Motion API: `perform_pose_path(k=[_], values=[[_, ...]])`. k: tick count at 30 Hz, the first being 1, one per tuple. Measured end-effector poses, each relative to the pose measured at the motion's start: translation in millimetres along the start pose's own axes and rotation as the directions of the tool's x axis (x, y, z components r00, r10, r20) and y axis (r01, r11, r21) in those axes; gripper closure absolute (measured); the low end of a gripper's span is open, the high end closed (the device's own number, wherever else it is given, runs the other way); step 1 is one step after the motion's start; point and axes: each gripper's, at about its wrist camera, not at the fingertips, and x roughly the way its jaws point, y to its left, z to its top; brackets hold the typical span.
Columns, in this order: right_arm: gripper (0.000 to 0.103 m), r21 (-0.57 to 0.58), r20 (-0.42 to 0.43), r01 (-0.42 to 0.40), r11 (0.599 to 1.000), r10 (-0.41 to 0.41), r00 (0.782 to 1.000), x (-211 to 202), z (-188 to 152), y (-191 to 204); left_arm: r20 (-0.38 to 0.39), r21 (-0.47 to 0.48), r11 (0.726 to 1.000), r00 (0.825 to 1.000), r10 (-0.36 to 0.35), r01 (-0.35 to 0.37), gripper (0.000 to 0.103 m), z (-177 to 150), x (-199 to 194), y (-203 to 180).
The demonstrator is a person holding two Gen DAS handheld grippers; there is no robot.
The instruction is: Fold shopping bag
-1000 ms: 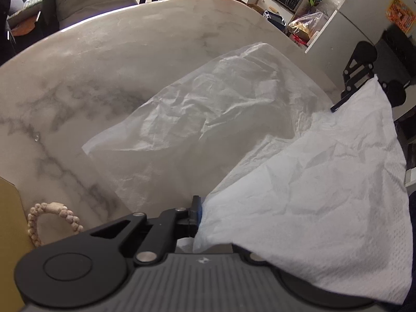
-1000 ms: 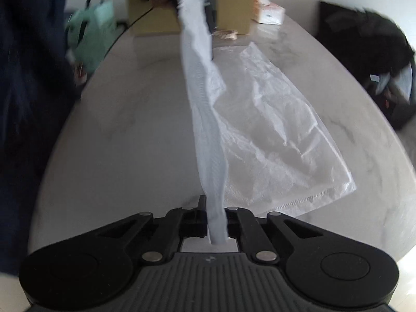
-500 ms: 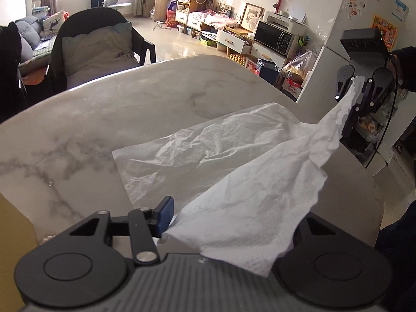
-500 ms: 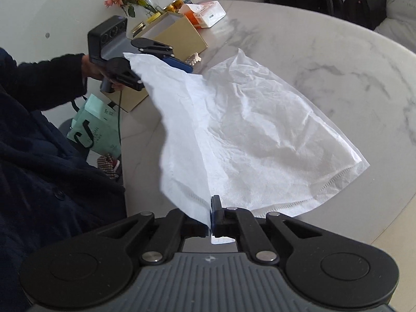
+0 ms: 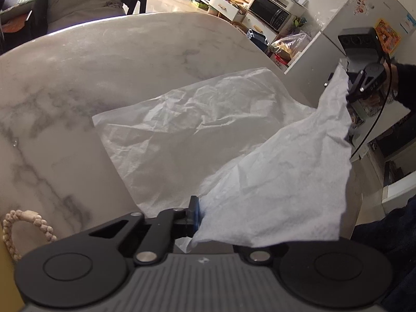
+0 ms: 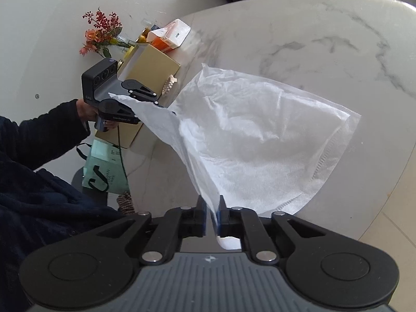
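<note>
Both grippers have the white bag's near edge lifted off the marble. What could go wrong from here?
1. The right gripper pinches only a thin strip of the bag; a tug could slip it free.
2. The far half lies loose on the table, so it may drag rather than fold.

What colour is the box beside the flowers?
Golden tan, plain; the box shows best in the right wrist view, near the flowers.

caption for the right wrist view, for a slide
Both grippers, right gripper and left gripper, lift one edge of a white shopping bag off the marble table.
</note>
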Motion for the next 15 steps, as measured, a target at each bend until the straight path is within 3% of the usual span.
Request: perform_pose_path(k=[2,11,13,15], values=[[0.029,-0.042,0.024,0.036,0.998,-0.035,0.999,1.8,-3.2,8.9,-0.003,-0.045,0.999,1.0,-0.01,0.01,0.101,1.1,1.9,5.1],[0.033,0.023,0.044,0.085,0.996,-0.086,0.995,5.8,-14.5,-3.9,0.001,-0.123,0.992,0.999,-0.039,0.039,0.101,3.3,4.7,15.2],[0.049,0.044,0.046,0.093,0.995,-0.095,0.994,6.5,-16.9,-8.1,-0.004,-0.13,0.991,0.999,-0.038,0.037,0.101,3.4,5.8,15.7],[0.093,0.065,0.047,0.101,0.993,-0.104,0.993,7.3,-19.3,-12.4,-0.012,-0.133,0.991,1.0,-0.029,0.027,0.101,3.6,6.9,15.2]])
